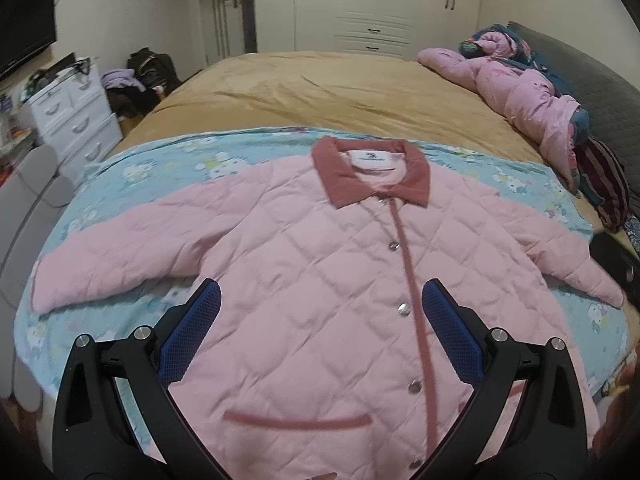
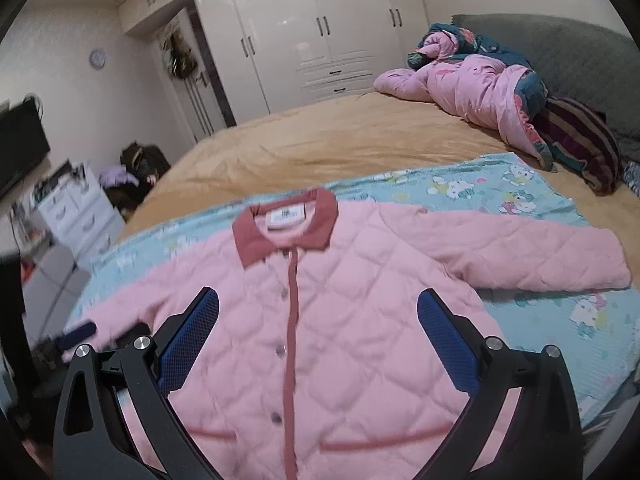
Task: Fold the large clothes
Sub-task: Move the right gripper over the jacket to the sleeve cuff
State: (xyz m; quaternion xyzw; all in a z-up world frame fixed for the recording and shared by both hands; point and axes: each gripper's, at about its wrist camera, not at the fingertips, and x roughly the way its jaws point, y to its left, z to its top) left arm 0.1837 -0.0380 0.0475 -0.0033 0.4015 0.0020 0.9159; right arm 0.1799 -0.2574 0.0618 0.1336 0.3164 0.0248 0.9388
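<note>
Honestly, with the left gripper (image 1: 320, 306) and right gripper (image 2: 318, 314) both spread wide and empty over the flat pink jacket (image 1: 320, 288), I'd grab each sleeve near the cuff first.

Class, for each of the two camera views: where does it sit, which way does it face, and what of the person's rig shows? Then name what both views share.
Left wrist: on the left gripper, above the pink quilted jacket, facing the wardrobe; both blue-padded fingers show, spread.
Right wrist: on the right gripper, facing the same way; spread fingers show.
Shared: jacket, cartoon sheet, wardrobe.
</note>
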